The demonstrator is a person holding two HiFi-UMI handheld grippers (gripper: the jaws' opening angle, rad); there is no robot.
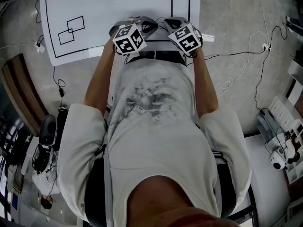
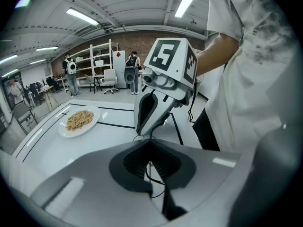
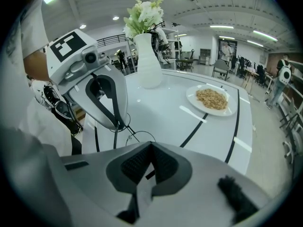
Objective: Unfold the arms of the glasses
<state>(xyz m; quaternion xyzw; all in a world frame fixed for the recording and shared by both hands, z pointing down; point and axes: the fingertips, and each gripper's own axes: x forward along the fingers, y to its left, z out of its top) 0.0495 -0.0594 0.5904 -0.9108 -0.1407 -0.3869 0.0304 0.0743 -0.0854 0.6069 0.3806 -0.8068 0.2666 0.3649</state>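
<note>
Where left gripper (image 2: 150, 150) and right gripper (image 3: 150, 151) meet over table (image 1: 118, 4) near edge, glasses (image 3: 142, 131): thin black wire frame, one round rim showing, arms indistinct. Both claws pinched narrow on frame.

The left gripper (image 2: 150, 143) fills the lower frame, its jaws drawn together at the tips, with the thin dark wire of the glasses (image 2: 148, 170) running between the dark pads (image 2: 135, 162). Just beyond, the right gripper (image 2: 144, 133) points down at the white table (image 2: 109, 134), its tip close to the left one's, its marker cube (image 2: 171, 60) on top. A plate (image 2: 65, 132) of pale food lies on the table to the left, well apart. A person's white shirt (image 2: 255, 79) and bare arm (image 2: 215, 53) fill the right side. Shelves (image 2: 97, 60) and people (image 2: 71, 74) stand far behind
</note>
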